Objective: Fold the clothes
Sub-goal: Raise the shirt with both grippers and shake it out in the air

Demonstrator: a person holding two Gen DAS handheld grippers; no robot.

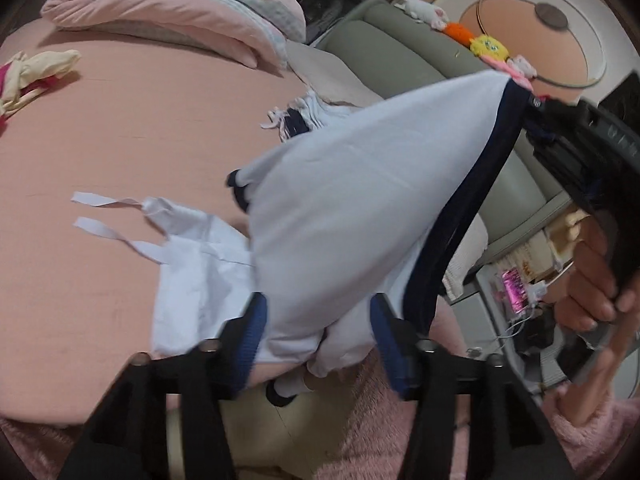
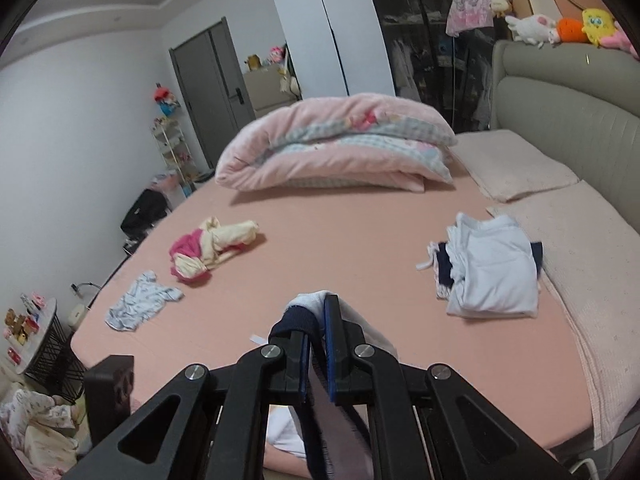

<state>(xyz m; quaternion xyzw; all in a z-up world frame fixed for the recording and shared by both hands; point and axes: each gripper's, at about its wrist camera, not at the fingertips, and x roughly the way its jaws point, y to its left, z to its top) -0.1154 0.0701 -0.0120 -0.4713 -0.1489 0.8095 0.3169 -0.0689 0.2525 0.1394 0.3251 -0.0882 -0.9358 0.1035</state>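
I hold the white garment with navy trim (image 1: 360, 184) off the pink bed (image 1: 140, 128) between my 2 grippers, and its long axis runs from my left gripper (image 1: 318, 332) up toward 2 o'clock in the left wrist view, where my right gripper (image 1: 560, 120) pinches the navy-edged end. My right gripper (image 2: 316, 332) is clenched on that navy band – in its own view the dark rib and a bit of white cloth bunch out just past the closed pads. My left gripper stands released: the blue pads (image 1: 256, 320) sit well apart with the lower end of the garment hanging loosely between them, and I judge neither pad is pressing on it, though the cloth brushes the left one. So the garment hangs from my right hand (image 1: 592, 288) alone, sloping down to 7 o'clock, and my left gripper is the nearer one to the free lower hem. Below it, at 9 o'clock from my left fingers, a second white piece with 2 ribbon ties (image 1: 192, 264) lies flat on the sheet. The folded pile (image 2: 492, 268) waits at 3 o'clock in the right wrist view, while unfolded pieces – a pink and cream bundle (image 2: 212, 248) and a pale blue item (image 2: 140, 304) – lie at 10 o'clock. I judge my left must re-grip the hem next.
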